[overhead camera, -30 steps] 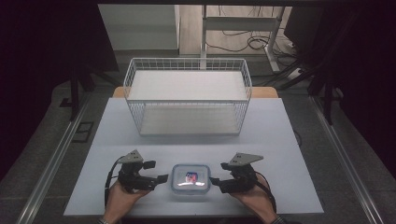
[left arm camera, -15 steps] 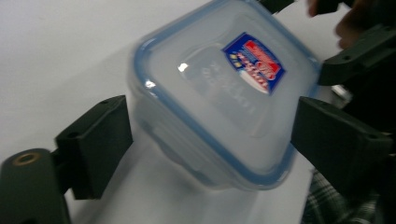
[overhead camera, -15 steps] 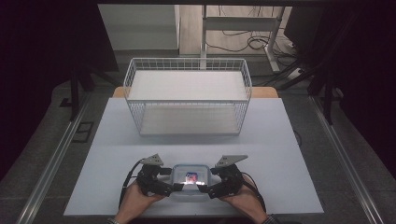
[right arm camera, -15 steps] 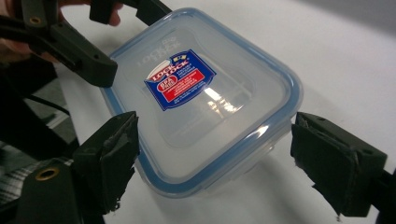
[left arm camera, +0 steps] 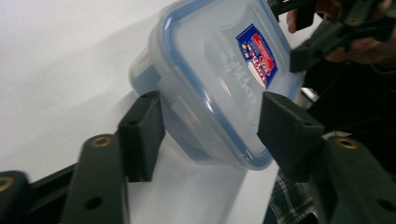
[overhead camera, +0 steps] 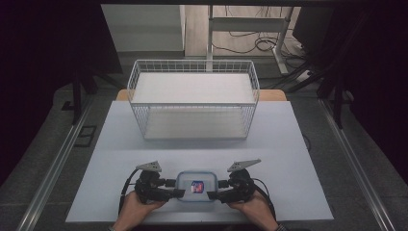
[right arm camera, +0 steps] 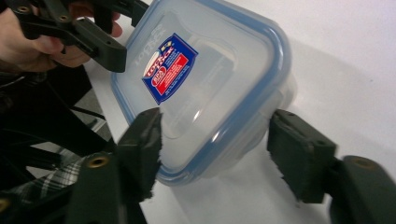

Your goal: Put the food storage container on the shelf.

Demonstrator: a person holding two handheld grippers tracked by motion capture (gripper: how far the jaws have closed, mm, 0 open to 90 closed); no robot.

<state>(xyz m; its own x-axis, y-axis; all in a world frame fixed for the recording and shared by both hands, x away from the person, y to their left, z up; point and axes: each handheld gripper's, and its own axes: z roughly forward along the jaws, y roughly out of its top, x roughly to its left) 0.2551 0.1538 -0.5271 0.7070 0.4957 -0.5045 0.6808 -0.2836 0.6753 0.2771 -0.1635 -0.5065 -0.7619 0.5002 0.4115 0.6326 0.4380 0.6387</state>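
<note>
OK, high view: lidded container (overhead camera: 196, 186) on surface (overhead camera: 298, 144) near front edge, left tool (overhead camera: 176, 187) and right tool (overhead camera: 215, 189) flanking it. Left gripper view: jaws apart, straddling corner, not clamped. Right gripper view: same. Step looks like pre-grasp; next: close both, lift level.

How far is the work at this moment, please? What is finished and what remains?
Done: both grippers have closed in on the lidded container from the spread positions they held a second ago. In hand: the left gripper and right gripper bracket its two ends, jaws open, nothing clamped. Left: the container sits on the table; the wire basket behind is empty, possibly its destination.
</note>
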